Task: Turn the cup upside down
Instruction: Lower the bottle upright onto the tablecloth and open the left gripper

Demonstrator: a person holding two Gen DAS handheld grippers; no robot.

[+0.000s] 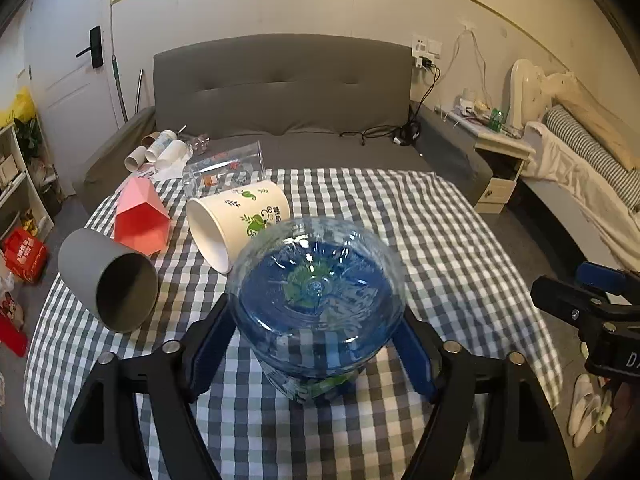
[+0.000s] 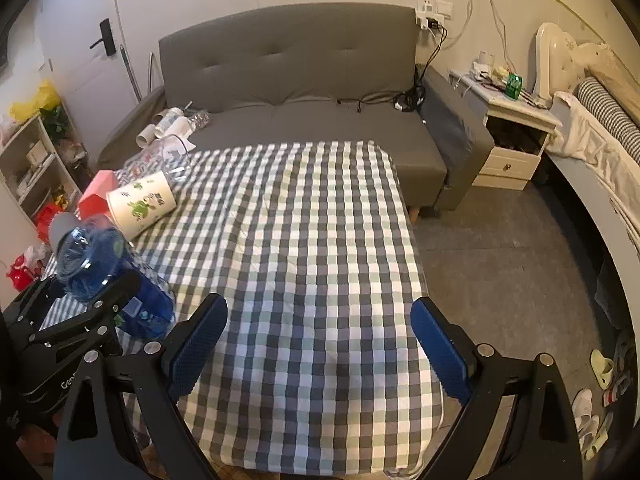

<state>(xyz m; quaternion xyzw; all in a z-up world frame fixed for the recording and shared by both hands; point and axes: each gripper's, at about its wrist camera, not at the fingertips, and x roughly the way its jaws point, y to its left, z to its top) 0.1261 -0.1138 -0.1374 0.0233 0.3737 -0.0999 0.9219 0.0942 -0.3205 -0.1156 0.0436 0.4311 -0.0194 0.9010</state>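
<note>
Left gripper [image 1: 316, 344]: fingers clamped on the blue cup [image 1: 316, 296], its base facing the camera, above the checked bench [image 1: 440, 240].
Right gripper [image 2: 320, 344]: fingers spread, holding nothing, over the cloth.

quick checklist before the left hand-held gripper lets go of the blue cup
1. Blue cup flipped, base facing up: ok.
2. Left hand-held gripper with a finger at each side of the cup: ok.
3. Rim flat on the checkered cloth: cannot tell, rim is hidden under the cup.
4. Clear of the white paper cup lying just behind: ok, though close.
5. Grey cup lying to the side, out of the way: ok.
6. Right hand-held gripper open, empty and apart from the cup: ok.
</note>
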